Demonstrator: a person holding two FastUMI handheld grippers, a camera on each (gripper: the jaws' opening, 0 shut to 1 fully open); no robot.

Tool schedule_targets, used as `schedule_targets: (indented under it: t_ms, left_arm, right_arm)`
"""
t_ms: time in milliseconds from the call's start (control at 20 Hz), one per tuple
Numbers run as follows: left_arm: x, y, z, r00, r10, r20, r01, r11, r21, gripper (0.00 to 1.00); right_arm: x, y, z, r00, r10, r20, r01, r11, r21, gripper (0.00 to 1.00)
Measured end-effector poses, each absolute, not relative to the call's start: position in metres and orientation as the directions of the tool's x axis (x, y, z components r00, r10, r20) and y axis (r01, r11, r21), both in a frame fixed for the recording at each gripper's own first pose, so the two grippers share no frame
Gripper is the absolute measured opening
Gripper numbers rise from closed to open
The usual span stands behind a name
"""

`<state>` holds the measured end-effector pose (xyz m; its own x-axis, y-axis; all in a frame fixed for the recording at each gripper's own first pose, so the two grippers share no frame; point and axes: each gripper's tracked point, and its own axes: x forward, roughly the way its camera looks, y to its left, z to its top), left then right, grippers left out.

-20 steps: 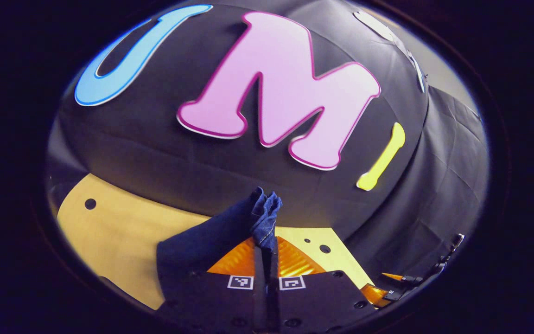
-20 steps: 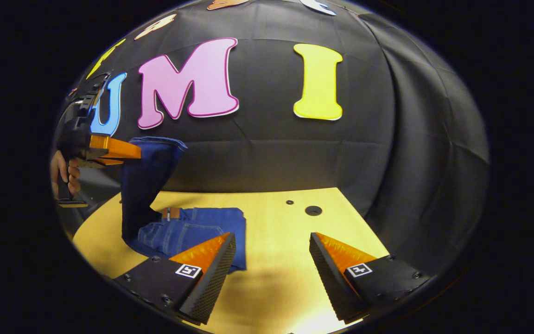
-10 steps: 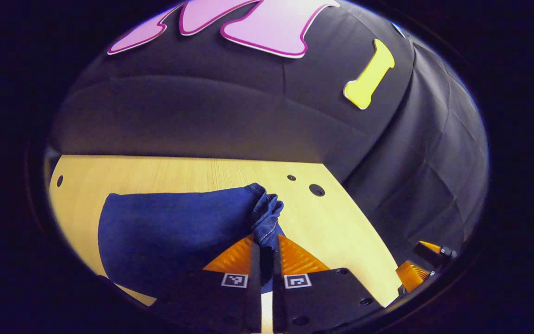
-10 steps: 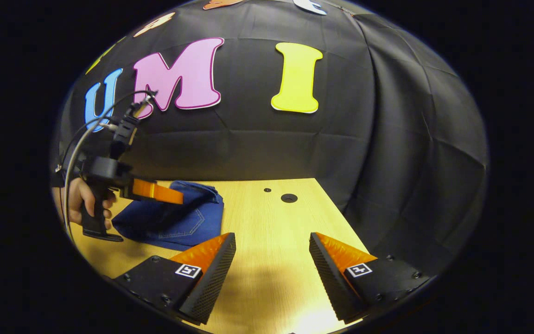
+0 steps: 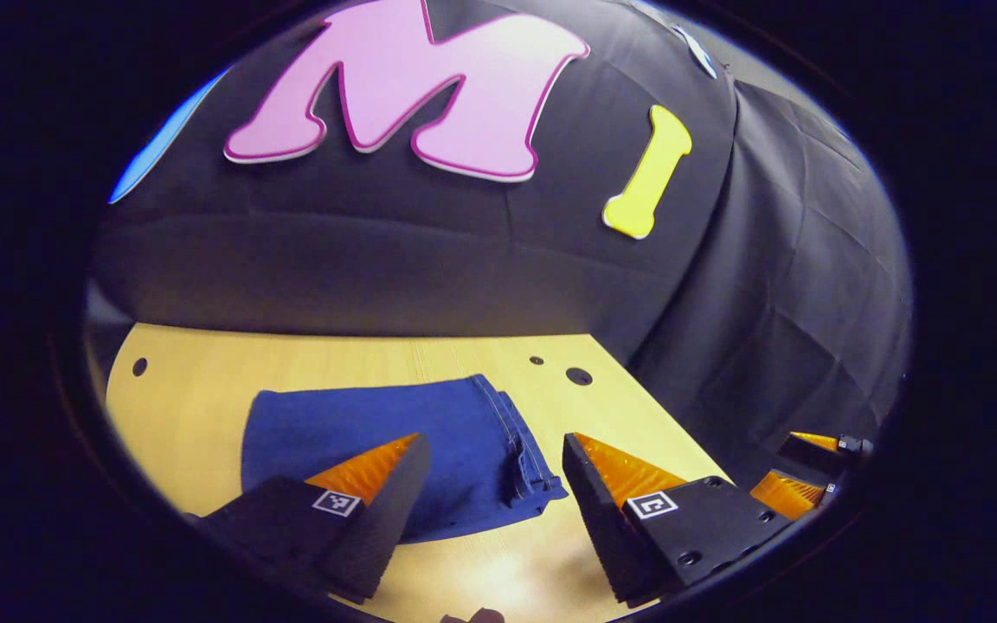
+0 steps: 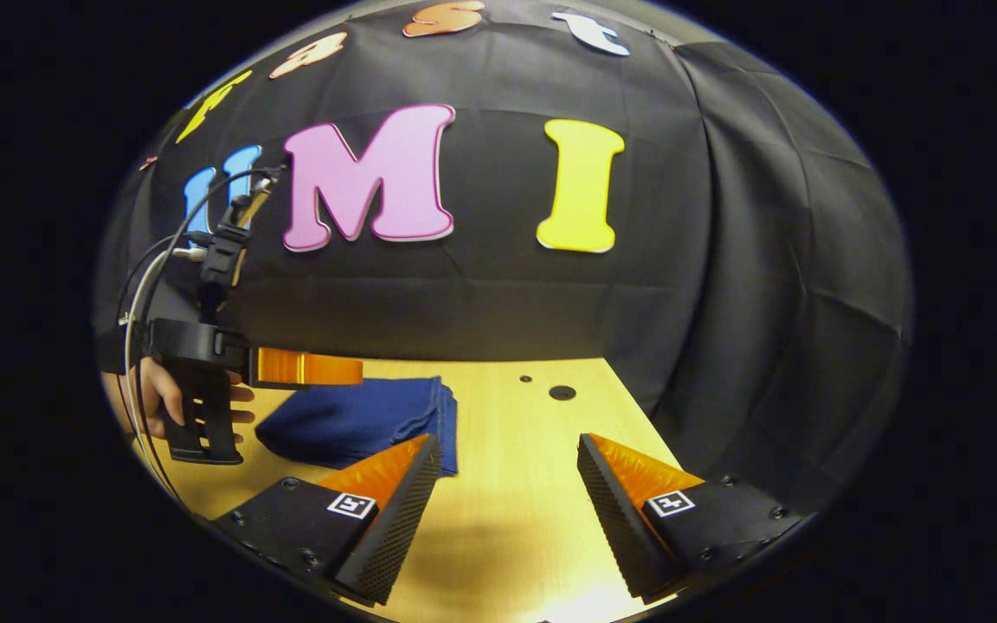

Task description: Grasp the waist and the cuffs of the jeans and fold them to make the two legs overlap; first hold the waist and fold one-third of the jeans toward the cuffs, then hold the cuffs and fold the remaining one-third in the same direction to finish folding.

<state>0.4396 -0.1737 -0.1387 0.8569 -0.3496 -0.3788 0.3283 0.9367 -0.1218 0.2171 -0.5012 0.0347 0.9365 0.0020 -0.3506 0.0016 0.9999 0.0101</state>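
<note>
The dark blue jeans (image 5: pixel 429 433) lie folded in a flat stack on the wooden table (image 5: pixel 187 389), the stitched cuff hems along the stack's right edge. My left gripper (image 5: pixel 492 446) hovers just above that edge, open, with nothing between its fingers. In the right gripper view the same folded jeans (image 6: pixel 360 420) rest left of centre, and the left gripper (image 6: pixel 308 367) hangs over them, held by a hand (image 6: pixel 157 394). My right gripper (image 6: pixel 507 443) stands open over bare table to the right of the jeans, holding nothing. It also shows at the far right as the right gripper (image 5: pixel 810 467).
Two small round holes (image 5: pixel 579 376) sit in the tabletop near its far right corner, seen too as holes (image 6: pixel 562 392). Another hole (image 5: pixel 140 366) is at the far left. Black cloth walls close the table at the back and right. Cables (image 6: pixel 148 285) trail from the left gripper.
The left gripper carried the cuffs down onto the folded jeans, then opened and let go; the jeans now lie flat. The right gripper stayed open and almost still.
</note>
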Motion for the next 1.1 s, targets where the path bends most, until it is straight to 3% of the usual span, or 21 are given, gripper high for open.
schedule_targets:
  t_ms: [250, 500, 800, 950, 1100]
  left_arm:
    - [0.345, -0.117, -0.037, 0.935, -0.306, -0.177, 0.301, 0.952, -0.059, 0.97]
    - [0.249, -0.058, 0.021, 0.964, -0.257, -0.063, 0.243, 0.954, -0.178, 0.96]
    - [0.166, 0.012, 0.055, 0.992, -0.122, 0.039, 0.127, 0.975, -0.180, 0.96]
    - [0.135, 0.028, 0.055, 0.995, -0.081, 0.052, 0.089, 0.981, -0.171, 0.96]
    - [0.121, 0.037, 0.058, 0.998, -0.032, 0.062, 0.041, 0.989, -0.141, 0.96]
  right_arm:
    - [0.189, -0.443, 0.113, 0.967, 0.074, -0.246, -0.065, 0.997, 0.046, 0.97]
    - [0.144, -0.391, 0.168, 0.972, 0.160, -0.170, -0.152, 0.986, 0.063, 0.97]
    - [0.080, -0.365, 0.205, 0.984, 0.147, -0.106, -0.147, 0.989, 0.004, 0.97]
    - [0.052, -0.375, 0.205, 0.987, 0.095, -0.127, -0.097, 0.995, -0.011, 0.93]
    - [0.032, -0.373, 0.199, 0.981, 0.094, -0.167, -0.084, 0.994, 0.069, 0.96]
